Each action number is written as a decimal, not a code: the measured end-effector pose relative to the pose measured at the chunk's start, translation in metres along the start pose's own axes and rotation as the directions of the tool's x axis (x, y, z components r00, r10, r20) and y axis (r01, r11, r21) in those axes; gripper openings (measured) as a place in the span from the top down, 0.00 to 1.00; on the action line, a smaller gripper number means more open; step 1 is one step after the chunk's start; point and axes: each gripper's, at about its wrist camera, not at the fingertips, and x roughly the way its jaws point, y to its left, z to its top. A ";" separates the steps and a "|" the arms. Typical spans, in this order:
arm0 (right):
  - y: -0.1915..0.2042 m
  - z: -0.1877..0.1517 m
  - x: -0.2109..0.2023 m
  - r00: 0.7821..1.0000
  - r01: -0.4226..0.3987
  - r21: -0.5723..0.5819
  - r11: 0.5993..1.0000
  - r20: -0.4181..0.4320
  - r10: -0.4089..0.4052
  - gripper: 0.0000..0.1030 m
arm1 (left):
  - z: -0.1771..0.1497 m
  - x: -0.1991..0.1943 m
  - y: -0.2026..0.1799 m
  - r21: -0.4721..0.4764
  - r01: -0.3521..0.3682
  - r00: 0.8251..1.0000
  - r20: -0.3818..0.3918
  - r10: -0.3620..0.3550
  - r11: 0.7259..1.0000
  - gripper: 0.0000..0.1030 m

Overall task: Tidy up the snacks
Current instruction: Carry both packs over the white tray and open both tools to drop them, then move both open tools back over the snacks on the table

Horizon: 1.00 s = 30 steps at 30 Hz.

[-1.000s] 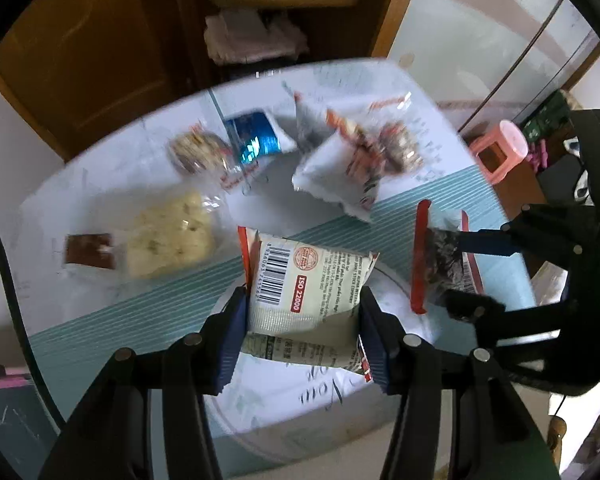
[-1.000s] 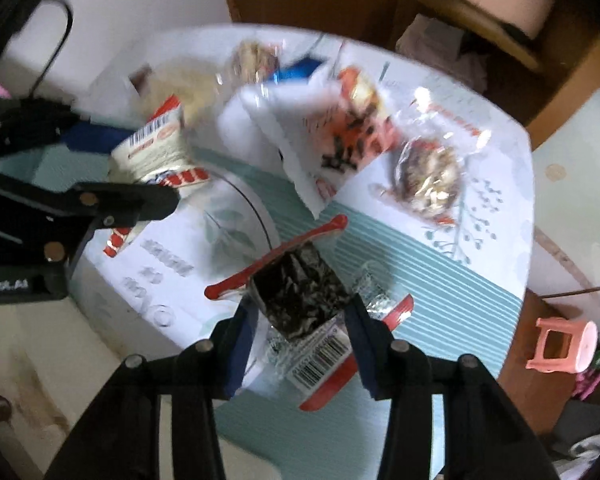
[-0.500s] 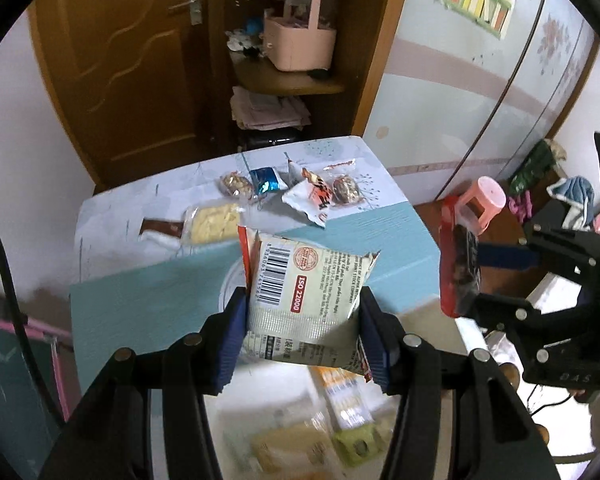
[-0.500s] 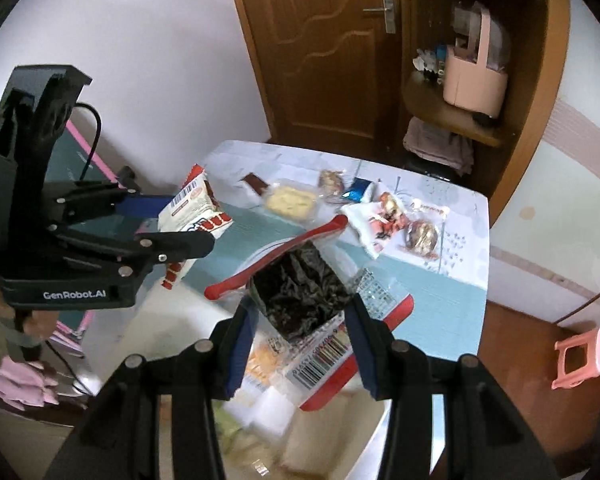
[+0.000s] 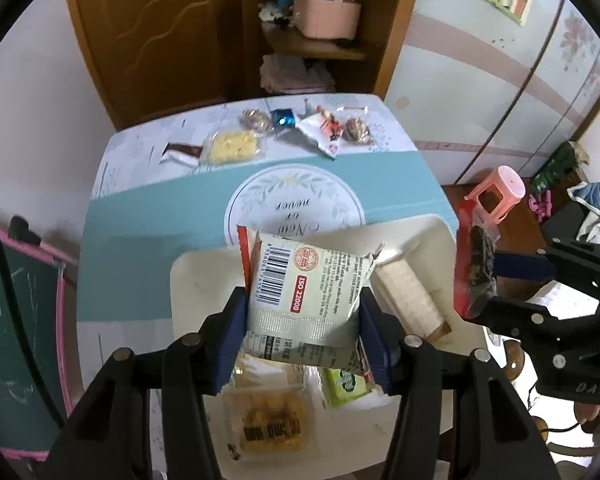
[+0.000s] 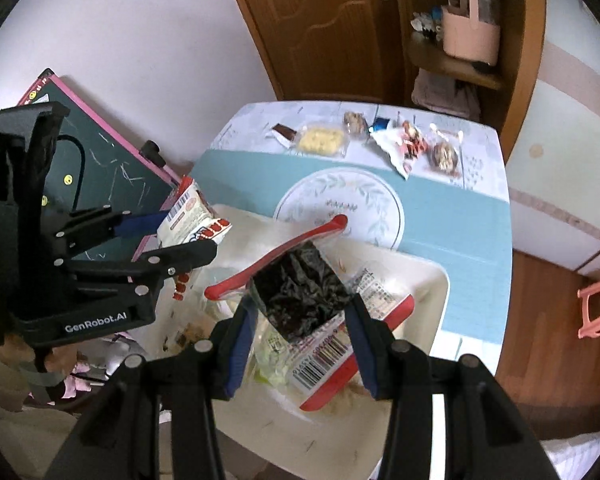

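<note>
My left gripper point(image 5: 302, 316) has its blue fingers point(image 5: 233, 320) pressed on both sides of a white snack packet point(image 5: 300, 292), held above a cream bin point(image 5: 196, 280). Its back shows a barcode, a round red seal and a red tag reading "ISO 22000". My right gripper point(image 6: 298, 318) clamps a clear red-edged seaweed packet point(image 6: 300, 296), with a barcode near the lower edge, over the same bin. On the side of the left gripper I read "GenRobot.AI". In the bin lie a green-labelled pack point(image 5: 346, 384), a yellow snack bag point(image 5: 270, 424) and a beige wafer pack point(image 5: 408, 300). Beyond is the worktop point(image 5: 148, 216), covered in a teal and white cloth with a leaf-wreath circle whose script is too small to read. A row of wrapped snacks point(image 5: 268, 136) lies along its far edge. Behind stand a wooden door point(image 5: 152, 32), a pink basket point(image 5: 326, 14) on a shelf, a pink stool point(image 5: 496, 196) and a chalkboard point(image 6: 100, 160).
</note>
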 end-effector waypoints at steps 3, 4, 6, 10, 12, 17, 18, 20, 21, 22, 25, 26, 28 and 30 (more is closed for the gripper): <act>0.003 -0.008 0.003 1.000 0.016 -0.001 1.000 -0.020 -0.016 0.55 | -0.008 0.004 0.000 -0.023 -0.013 1.000 -0.019 0.013 1.000 0.44; 0.004 -0.011 0.004 0.999 0.022 -0.003 1.000 -0.024 -0.022 0.55 | -0.010 0.006 0.001 -0.031 -0.012 1.000 -0.026 0.012 0.999 0.42; 0.006 -0.016 0.004 0.999 0.034 -0.004 0.999 -0.032 -0.034 0.55 | -0.014 0.007 0.001 -0.049 -0.011 0.999 -0.037 0.009 0.999 0.32; 0.007 -0.019 0.004 0.999 0.037 -0.001 0.999 -0.033 -0.037 0.55 | -0.019 0.006 0.001 -0.070 -0.015 0.999 -0.046 0.012 0.997 0.18; 0.006 -0.020 0.003 0.999 0.035 0.011 0.999 -0.031 -0.034 0.53 | -0.020 0.006 0.000 -0.077 -0.022 0.998 -0.053 0.018 0.997 0.16; 0.002 -0.023 0.004 0.999 0.038 0.040 0.998 -0.034 -0.036 0.43 | -0.024 0.005 -0.001 -0.090 -0.039 0.998 -0.060 0.033 0.995 0.14; 0.002 -0.023 0.004 0.999 0.035 0.045 0.998 -0.035 -0.033 0.43 | -0.025 0.004 -0.001 -0.091 -0.037 0.998 -0.057 0.031 0.995 0.12; 0.000 -0.025 0.004 0.999 0.037 0.052 0.998 -0.038 -0.035 0.43 | -0.026 0.001 -0.002 -0.093 -0.034 0.998 -0.047 0.030 0.995 0.08; 0.000 -0.026 0.004 0.999 0.037 0.053 0.998 -0.039 -0.035 0.43 | -0.027 0.000 -0.004 -0.092 -0.035 0.999 -0.041 0.032 0.995 0.03; 0.000 -0.027 0.004 0.999 0.037 0.054 0.998 -0.041 -0.035 0.43 | -0.027 -0.001 -0.005 -0.090 -0.038 0.999 -0.037 0.035 0.995 0.01; 0.000 -0.029 0.005 0.998 0.039 0.060 0.997 -0.049 -0.036 0.43 | -0.027 -0.004 -0.007 -0.087 -0.055 0.998 -0.025 0.053 0.995 0.00; 0.000 -0.030 0.005 0.998 0.035 0.063 0.997 -0.050 -0.032 0.43 | -0.027 -0.004 -0.007 -0.086 -0.057 0.998 -0.026 0.055 0.995 0.00; 0.000 -0.030 0.004 0.998 0.031 0.069 0.997 -0.051 -0.027 0.43 | -0.027 -0.005 -0.007 -0.089 -0.054 0.998 -0.026 0.052 0.995 0.00; 0.000 -0.031 0.004 0.998 0.027 0.071 0.997 -0.050 -0.024 0.43 | -0.027 -0.005 -0.006 -0.089 -0.054 0.998 -0.029 0.051 0.995 0.00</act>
